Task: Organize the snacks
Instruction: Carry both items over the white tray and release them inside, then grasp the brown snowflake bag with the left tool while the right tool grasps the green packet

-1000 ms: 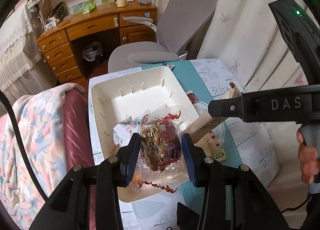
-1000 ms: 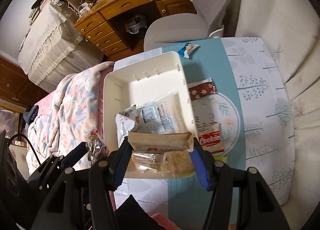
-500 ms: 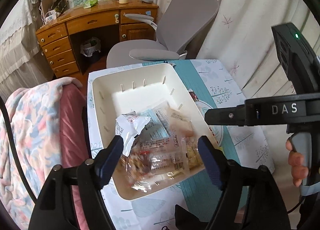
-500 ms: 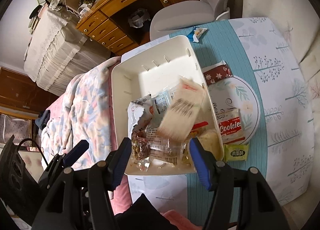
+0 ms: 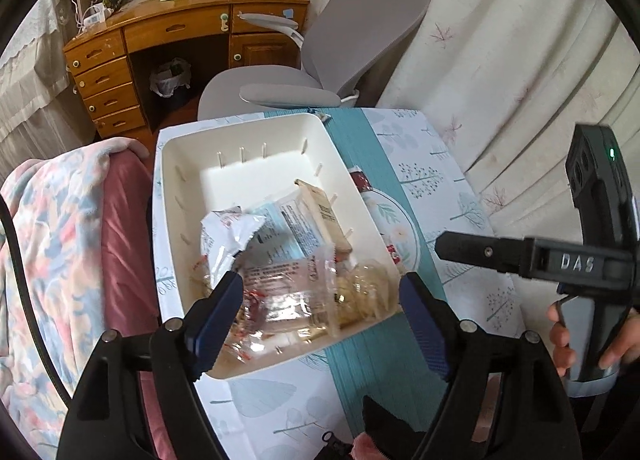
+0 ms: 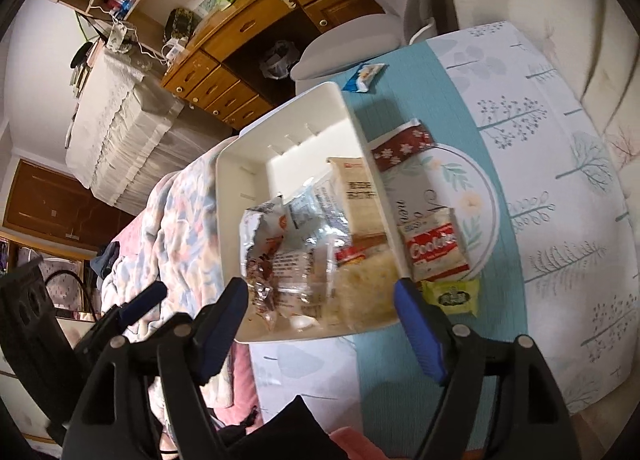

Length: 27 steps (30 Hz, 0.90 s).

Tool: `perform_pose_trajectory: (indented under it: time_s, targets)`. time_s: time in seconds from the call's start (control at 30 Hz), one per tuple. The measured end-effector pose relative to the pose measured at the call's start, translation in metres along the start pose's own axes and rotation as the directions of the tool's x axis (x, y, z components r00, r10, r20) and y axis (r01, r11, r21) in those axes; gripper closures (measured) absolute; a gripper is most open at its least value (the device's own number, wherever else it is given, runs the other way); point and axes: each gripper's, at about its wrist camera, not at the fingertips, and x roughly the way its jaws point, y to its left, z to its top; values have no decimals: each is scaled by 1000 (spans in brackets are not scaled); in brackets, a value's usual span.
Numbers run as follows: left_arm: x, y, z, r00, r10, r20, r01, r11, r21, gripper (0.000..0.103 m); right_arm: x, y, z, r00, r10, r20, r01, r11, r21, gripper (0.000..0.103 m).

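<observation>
A white bin (image 5: pixel 240 196) (image 6: pixel 248 180) stands on the patterned tablecloth with several snack packets heaped at its near end. Among them are a clear red-printed packet (image 5: pixel 292 292), a crumpled white one (image 5: pixel 228 232) and a brown packet (image 5: pixel 324 216) (image 6: pixel 356 196) leaning on the right wall. My left gripper (image 5: pixel 320 288) hovers over that heap, its jaws opening with nothing between the pads. My right gripper (image 6: pixel 320 292) hangs over the same end, jaws also opening and empty. Right of the bin lie a Cookies pack (image 6: pixel 434 250), a green packet (image 6: pixel 450 296), a red flowered packet (image 6: pixel 402 144) and a blue-white packet (image 6: pixel 366 76).
A pink and blue blanket (image 5: pixel 60 228) lies against the table's left side. A grey office chair (image 5: pixel 320 60) and a wooden desk (image 5: pixel 168 32) stand beyond the far edge. A pale curtain (image 5: pixel 500 60) hangs on the right. A hand (image 5: pixel 592 344) holds the right gripper's handle.
Both grippers have let go: the clear red-printed packet from the left and the brown packet from the right now lie in the bin. Both jaws have spread wider. The right gripper shifted sideways.
</observation>
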Motion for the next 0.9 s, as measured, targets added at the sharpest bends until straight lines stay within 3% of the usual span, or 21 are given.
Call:
perform_pose_trajectory:
  time_s: [0.33,0.6,0.77,0.9]
  targets:
    - [8,-33,13,998,-22,-54,24,999,31,23,-14,-54,-23,999,-8,46,9,1000,-25,25]
    - [34,-71,37,993,-1,-116,15,992,122,23,-14,-86,-34,997,-32,64,38,995,-96,25]
    - [58,-98,60,986,28,-162,9,974,227,23,-13,-99,-39,991,-76,112,96,979,-181,25]
    - [79,-122,79,979,55,-195,16,939,343,23,-8,-102,-45,980,-114,162,156,948,-277,25]
